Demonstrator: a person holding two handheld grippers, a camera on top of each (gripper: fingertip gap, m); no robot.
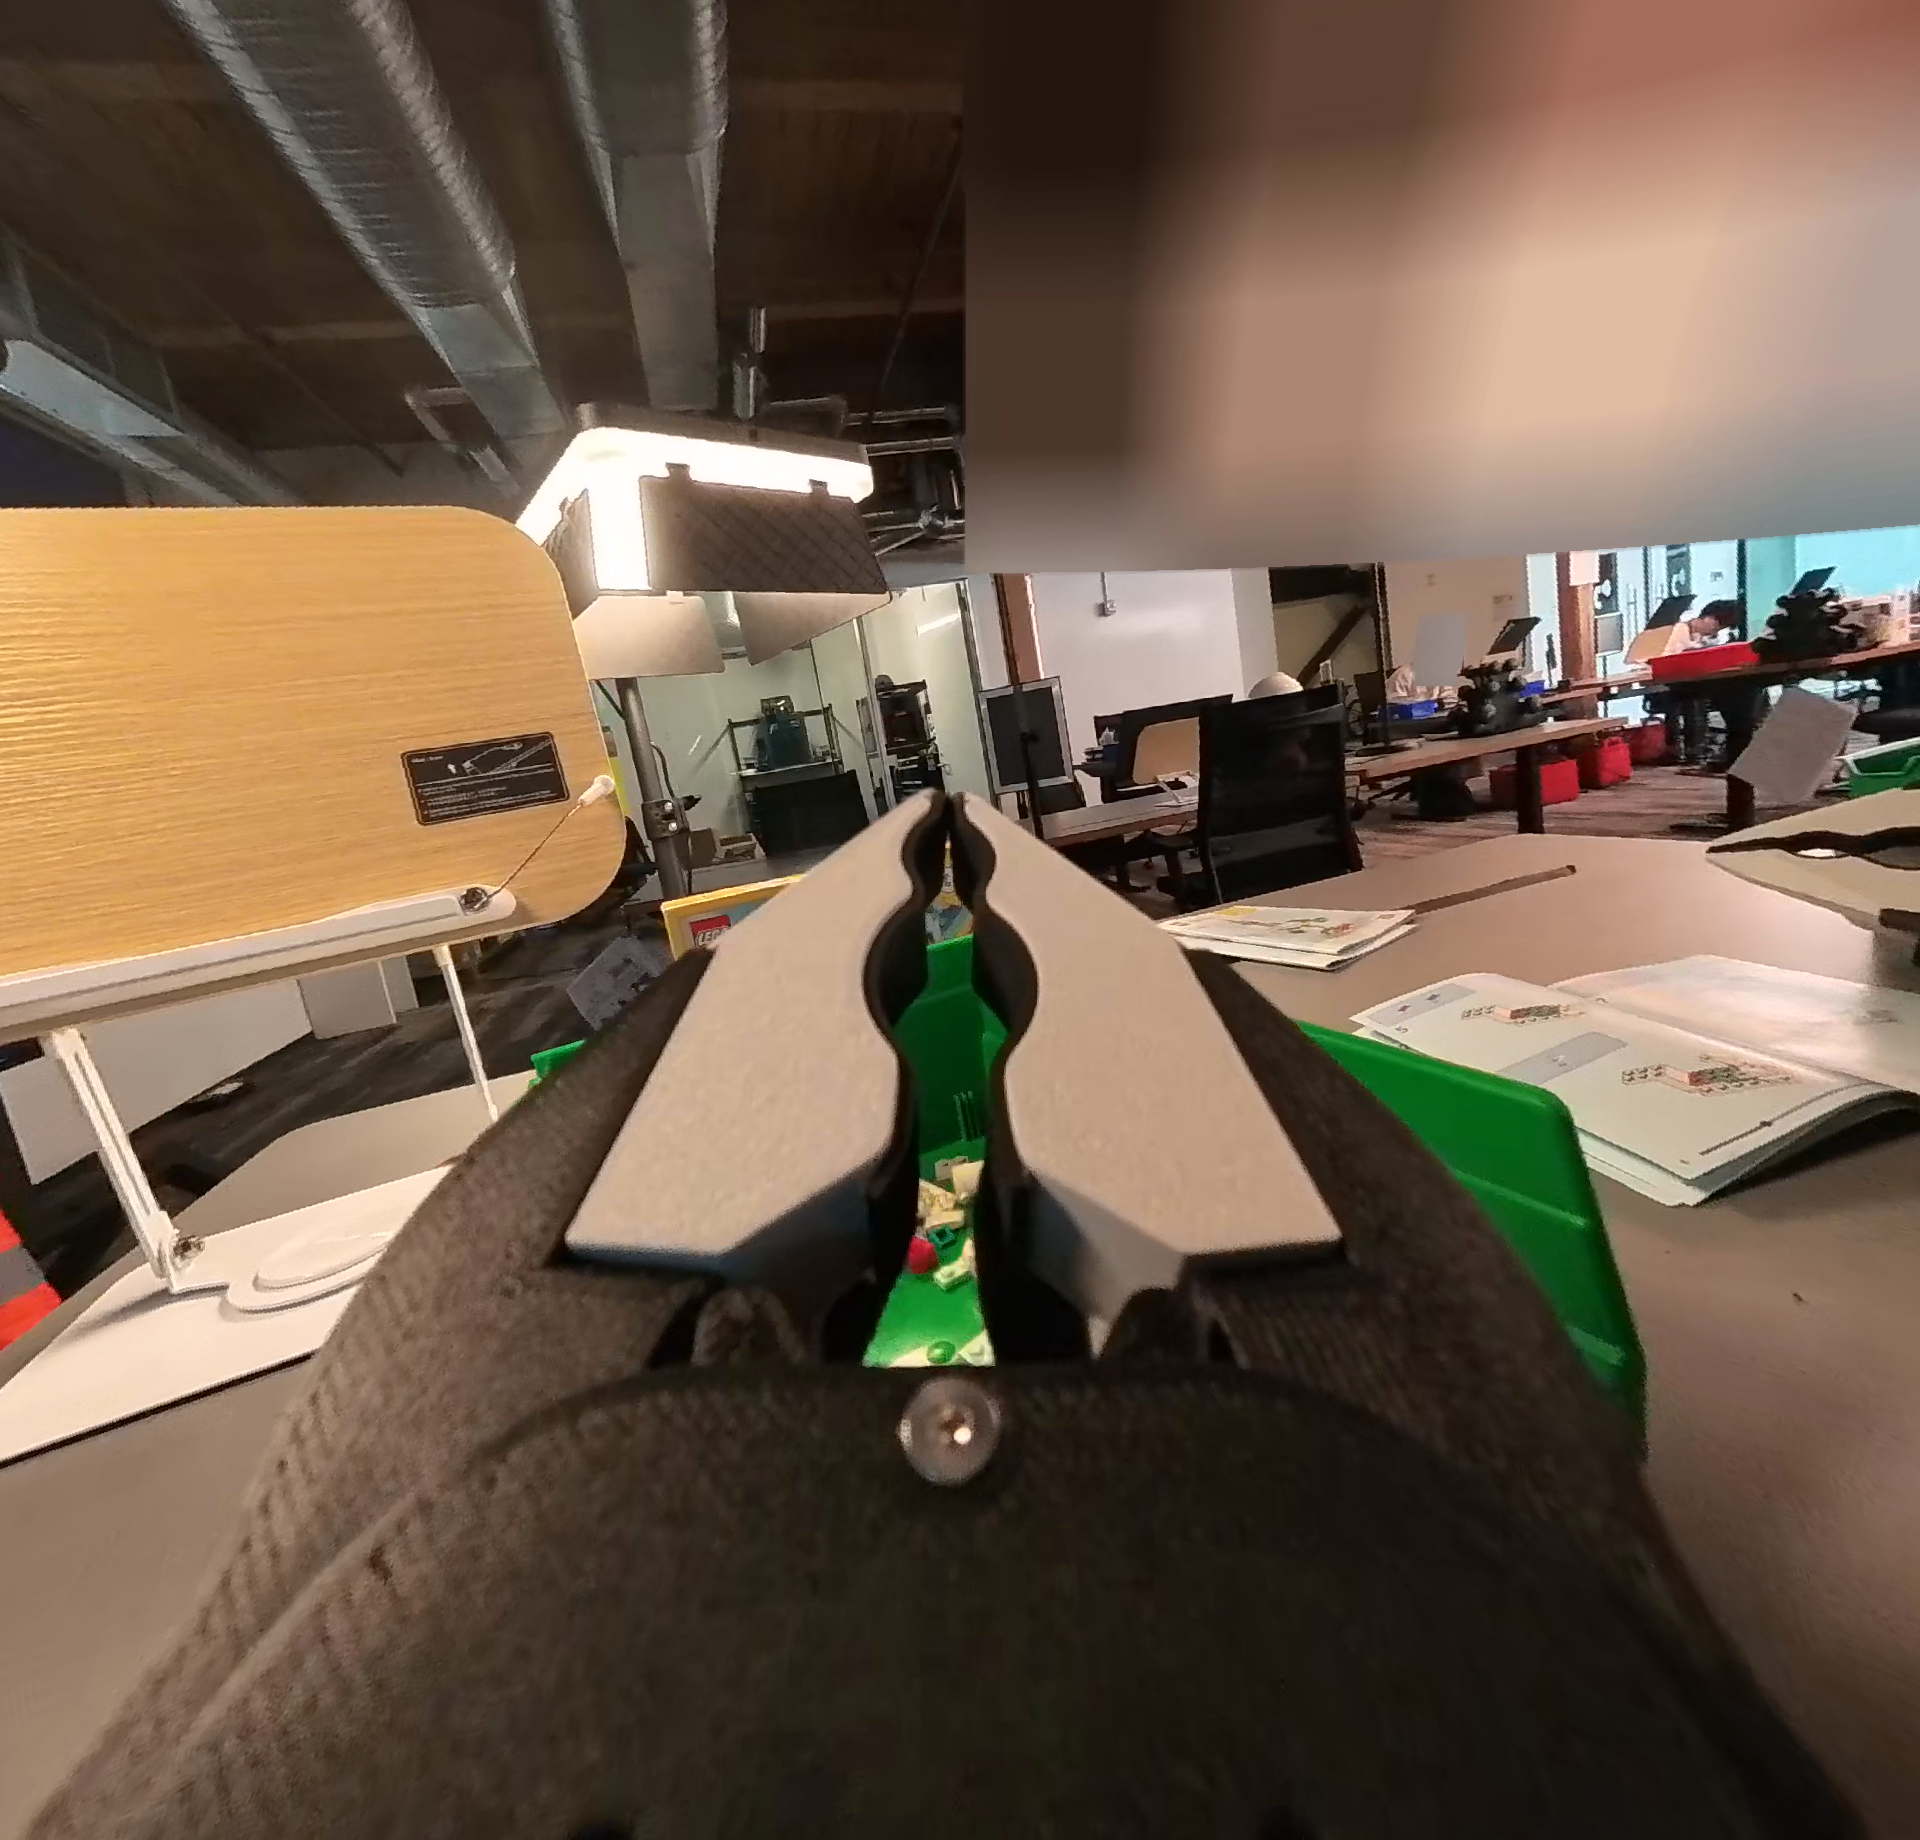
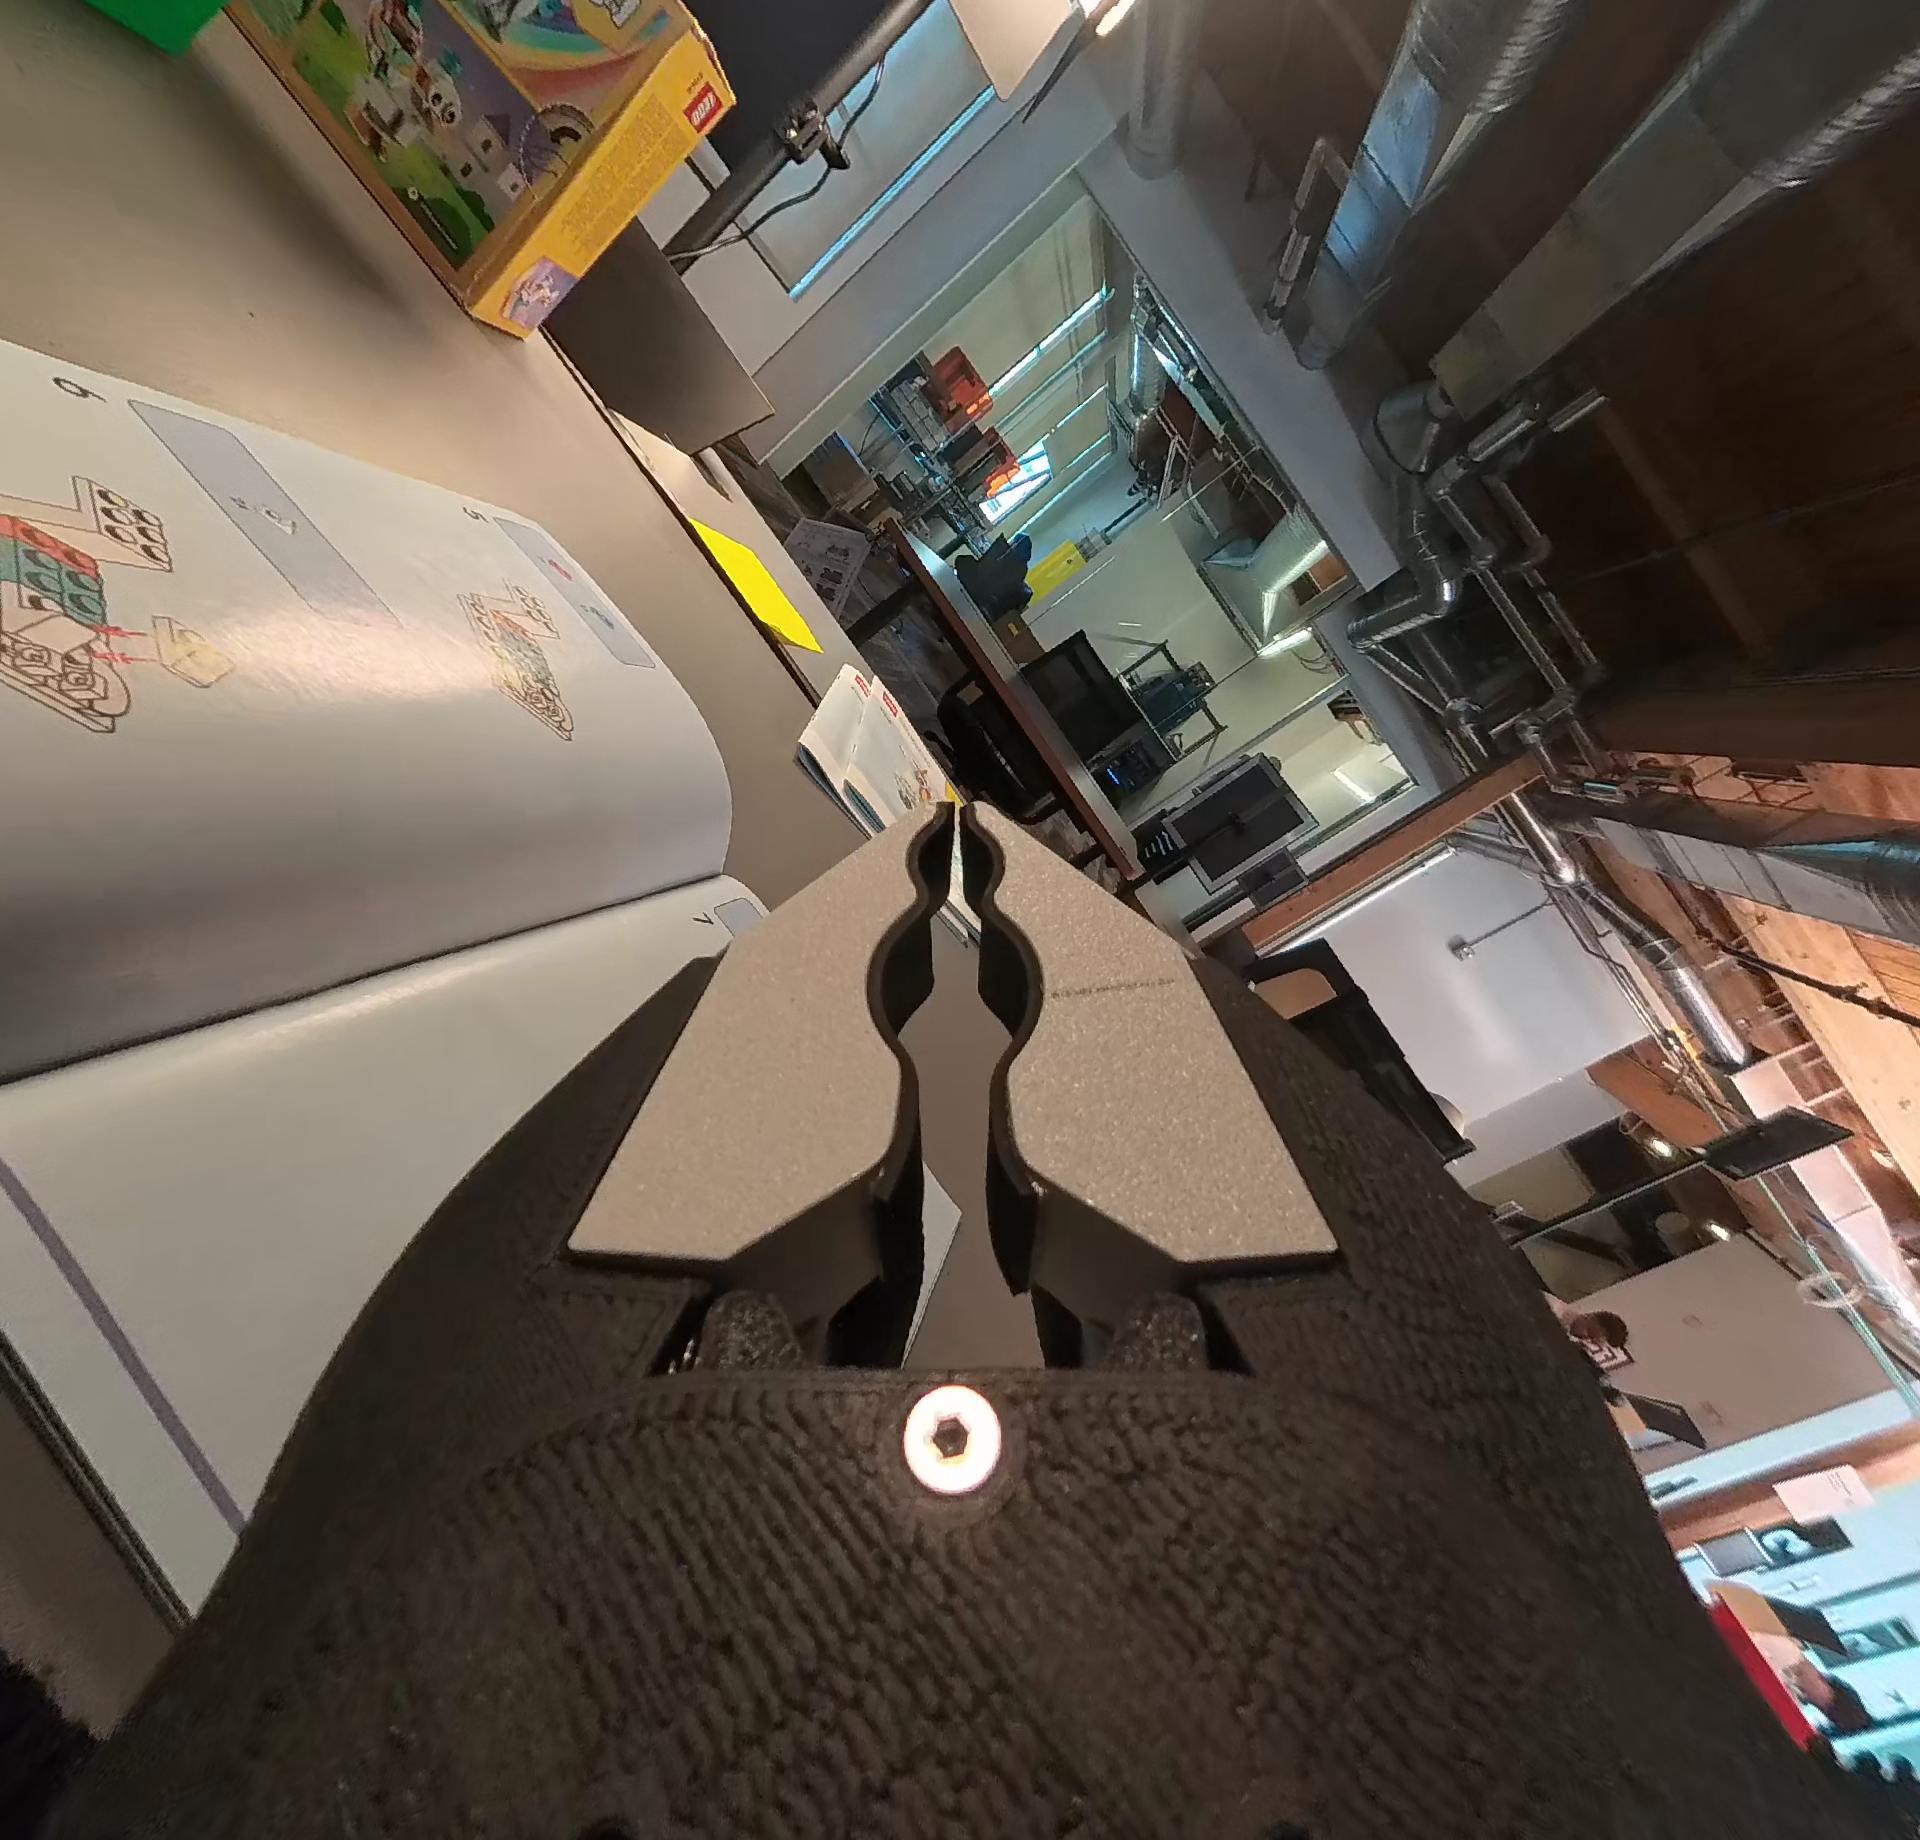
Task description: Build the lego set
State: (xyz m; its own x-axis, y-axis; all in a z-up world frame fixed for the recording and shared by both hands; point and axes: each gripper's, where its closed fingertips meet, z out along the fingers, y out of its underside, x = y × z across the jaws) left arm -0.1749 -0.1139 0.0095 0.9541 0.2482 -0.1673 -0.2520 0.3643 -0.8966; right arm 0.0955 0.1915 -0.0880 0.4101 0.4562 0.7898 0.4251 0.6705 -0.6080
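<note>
My left gripper [image 1: 951, 803] is shut and empty, held above a green bin [image 1: 1475, 1156]. Between its fingers I see small loose lego pieces [image 1: 940, 1219], white, red and green, on the bin's floor. An open instruction booklet [image 1: 1662, 1063] lies on the grey table to the right of the bin. My right gripper [image 2: 958, 814] is shut and empty, rolled on its side just above the same open booklet [image 2: 312, 699]. The yellow lego box [image 2: 499, 97] lies on the table beyond the booklet and also shows in the left wrist view [image 1: 717, 923], behind the bin.
A wooden book stand [image 1: 260, 710] on a white base stands at the left of the table. A second, folded leaflet [image 1: 1288, 928] lies farther back. Part of the other gripper [image 1: 1829, 855] shows at the right edge. A lamp and office desks stand behind. Spacing between my two grippers at the tips: around 40 cm.
</note>
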